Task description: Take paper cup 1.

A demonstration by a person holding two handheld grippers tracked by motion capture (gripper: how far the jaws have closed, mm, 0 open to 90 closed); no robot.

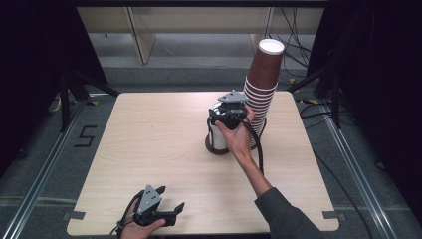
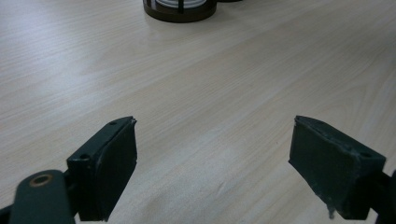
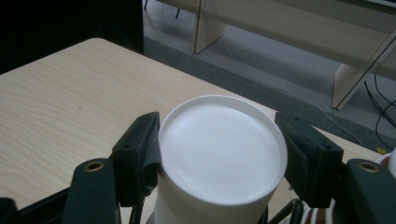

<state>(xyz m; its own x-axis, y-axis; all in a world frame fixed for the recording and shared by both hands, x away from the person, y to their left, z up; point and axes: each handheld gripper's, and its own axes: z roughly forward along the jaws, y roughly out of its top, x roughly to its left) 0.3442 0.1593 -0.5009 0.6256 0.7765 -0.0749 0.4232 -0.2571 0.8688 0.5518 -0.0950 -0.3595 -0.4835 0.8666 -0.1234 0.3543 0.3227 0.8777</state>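
Between the right gripper (image 3: pixel 219 154) fingers (image 3: pixel 140 154), an upturned white cup (image 3: pixel 219 154), pinched; left gripper (image 2: pixel 212 163) fingers spread.

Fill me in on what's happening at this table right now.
A person works at a wooden table with a claw in each hand. The right claw has its jaws on either side of an upside-down white cup standing in the middle of the table, beside a tall leaning stack of brown paper cups. The left claw rests open near the front edge, holding nothing.
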